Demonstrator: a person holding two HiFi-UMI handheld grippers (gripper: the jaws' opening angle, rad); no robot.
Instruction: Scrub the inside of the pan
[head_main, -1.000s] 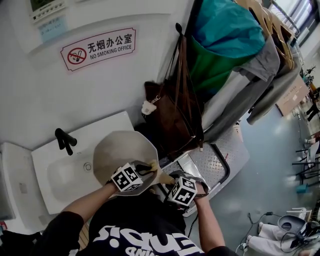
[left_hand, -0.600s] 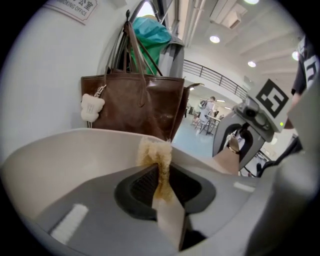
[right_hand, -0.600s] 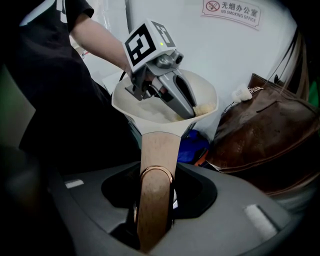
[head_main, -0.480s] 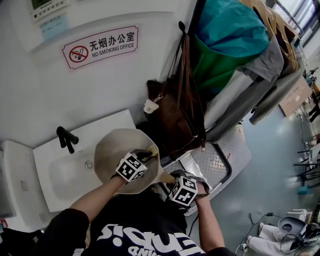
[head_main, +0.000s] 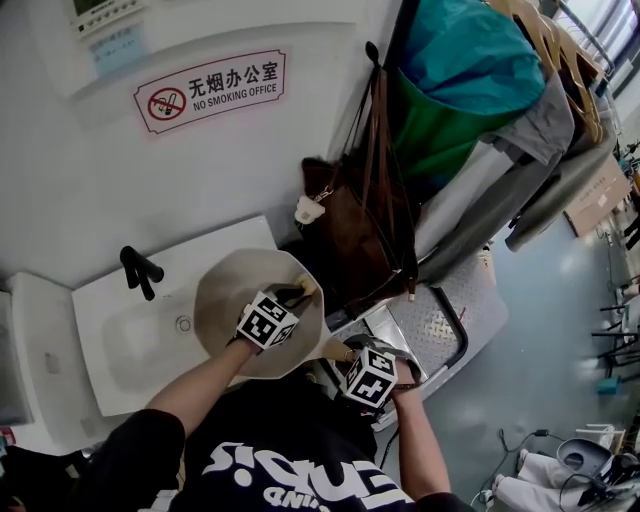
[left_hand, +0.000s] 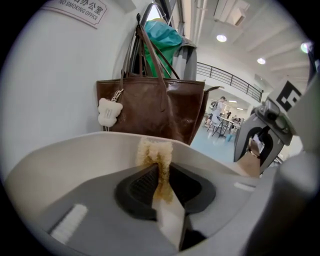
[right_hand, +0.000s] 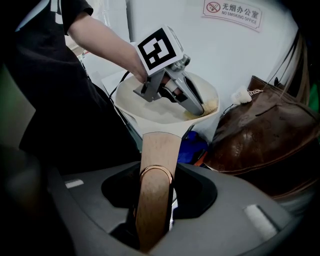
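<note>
A cream pan (head_main: 225, 300) is held over the right end of a white sink. Its wooden handle (right_hand: 157, 155) runs back between the jaws of my right gripper (right_hand: 156, 186), which is shut on it; in the head view that right gripper (head_main: 347, 353) sits just below the pan. My left gripper (head_main: 298, 293) reaches into the pan and is shut on a yellow-brown sponge (left_hand: 155, 153). The sponge presses against the pan's inner wall (left_hand: 75, 150) near the far right rim. From the right gripper view, the left gripper (right_hand: 199, 107) and the sponge (right_hand: 210, 105) lie inside the pan (right_hand: 150, 111).
The white sink (head_main: 120, 350) with a black tap (head_main: 140, 270) lies left of the pan. A brown bag (head_main: 365, 240) with a small white charm hangs on the wall right behind the pan. A metal tread-plate trolley (head_main: 445, 315) stands at the right; coats hang above.
My left gripper has slid with the sponge from the near side of the pan toward its far right rim and turned somewhat. The right gripper and the handle have stayed put.
</note>
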